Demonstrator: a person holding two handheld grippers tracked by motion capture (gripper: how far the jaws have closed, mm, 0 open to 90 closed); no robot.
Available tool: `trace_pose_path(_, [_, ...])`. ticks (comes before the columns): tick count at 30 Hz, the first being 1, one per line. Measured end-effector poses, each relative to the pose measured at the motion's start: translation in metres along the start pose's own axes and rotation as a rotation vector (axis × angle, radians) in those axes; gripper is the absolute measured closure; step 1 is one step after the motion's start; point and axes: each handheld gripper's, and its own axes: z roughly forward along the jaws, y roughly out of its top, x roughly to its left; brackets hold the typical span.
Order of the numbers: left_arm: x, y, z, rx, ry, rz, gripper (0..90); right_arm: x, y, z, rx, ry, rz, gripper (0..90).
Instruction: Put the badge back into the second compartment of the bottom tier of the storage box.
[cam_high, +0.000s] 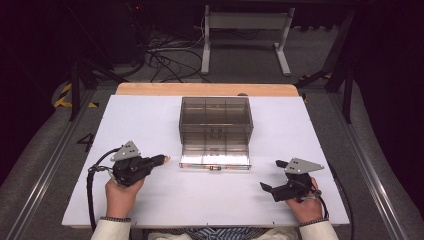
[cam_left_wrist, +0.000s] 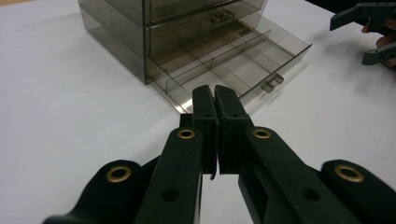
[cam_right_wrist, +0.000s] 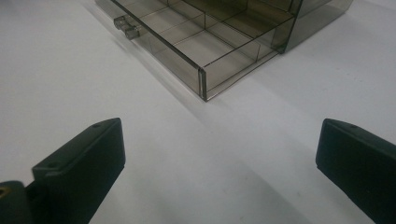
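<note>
Smoked clear drawer cabinet (cam_high: 216, 117) at bench (cam_high: 150, 210) centre, toward far edge. Bottom drawer (cam_high: 215, 156) pulled out toward the person, divided into compartments, small handle (cam_high: 215, 168) on its front. Compartments look empty, but tinted plastic and glare make that hard to confirm. Upper drawer (cam_left_wrist: 187, 18) closed; contents unreadable through the tint.

Left gripper (cam_high: 161, 159) just left of the open drawer's front corner, not touching, pointed at it. Fingers (cam_left_wrist: 205, 112) pressed together, nothing between them. Left gripper view: cabinet top cut off by frame, drawer's near corner partly hidden behind the fingertips.

Right gripper (cam_high: 272, 176) near the bench's front right, well apart from the drawer. Fingers (cam_right_wrist: 93, 149) spread wide, nothing between. Right gripper view: only the drawer's corner and handle visible, rest of cabinet cut off at top; both fingers cropped by frame edges.

Cables trail off both grippers toward the bench's front edge. Hands and white cuffs in at bottom of high view, forearms cut off.
</note>
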Motion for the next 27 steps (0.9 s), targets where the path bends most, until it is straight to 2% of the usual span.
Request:
trace_pose_path(14, [-0.011,0.016,0.015,-0.006,-0.035,0.002,88.3,0.000,0.000,0.000,0.000,0.000,-0.001,1.9])
trace_pose_path(16, [-0.011,0.019,0.017,-0.011,-0.032,0.025,88.3,0.000,0.000,0.000,0.000,0.000,-0.002,1.9])
trace_pose_path(21, [-0.017,0.024,0.026,-0.003,-0.054,0.019,88.3,0.000,0.000,0.000,0.000,0.000,-0.002,1.9])
trace_pose_path(22, [-0.018,0.025,0.028,-0.002,-0.049,0.033,88.3,0.000,0.000,0.000,0.000,0.000,-0.002,1.9])
trace_pose_path(25, [-0.020,0.026,0.034,0.003,-0.060,0.026,88.3,0.000,0.000,0.000,0.001,0.001,-0.003,1.9])
trace_pose_path(26, [-0.020,0.027,0.036,0.006,-0.054,0.036,88.3,0.000,0.000,0.000,0.000,0.000,-0.003,1.9])
trace_pose_path(27, [-0.021,0.027,0.039,0.007,-0.067,0.020,88.2,0.000,0.000,0.000,0.000,0.001,-0.002,1.9])
